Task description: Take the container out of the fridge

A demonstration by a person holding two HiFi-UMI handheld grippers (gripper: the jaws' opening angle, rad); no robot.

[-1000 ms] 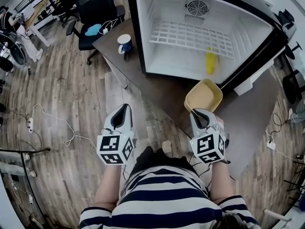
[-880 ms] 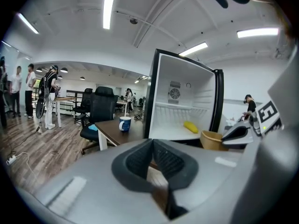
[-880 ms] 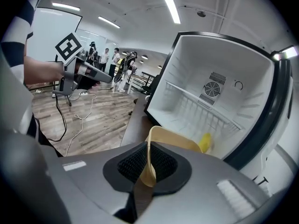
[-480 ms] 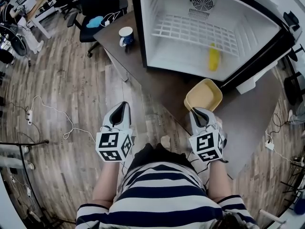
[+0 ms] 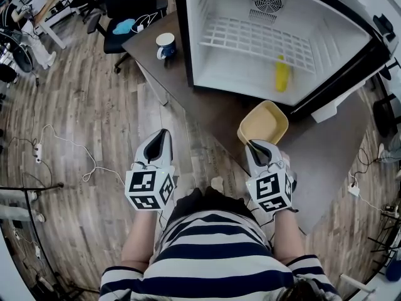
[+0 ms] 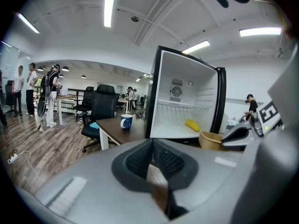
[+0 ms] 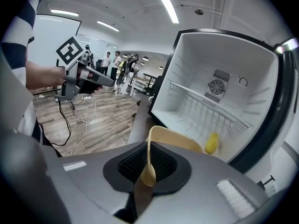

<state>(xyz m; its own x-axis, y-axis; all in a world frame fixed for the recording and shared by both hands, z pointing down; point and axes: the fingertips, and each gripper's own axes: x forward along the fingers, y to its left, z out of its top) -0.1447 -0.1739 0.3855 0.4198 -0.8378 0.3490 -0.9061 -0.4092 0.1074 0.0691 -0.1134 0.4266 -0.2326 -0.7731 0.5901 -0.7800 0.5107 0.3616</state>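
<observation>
Clamping container (image 5: 263, 123) rim, clear of fridge (image 5: 195, 24)

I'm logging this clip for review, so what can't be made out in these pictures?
What the yellow item in the fridge is: head view, too small.
What is in the mug: head view, too small.
Underside of the container: head view, its own body hides whether it touches the table.
Most of the container: right gripper view, behind the right hand-held gripper.
</observation>
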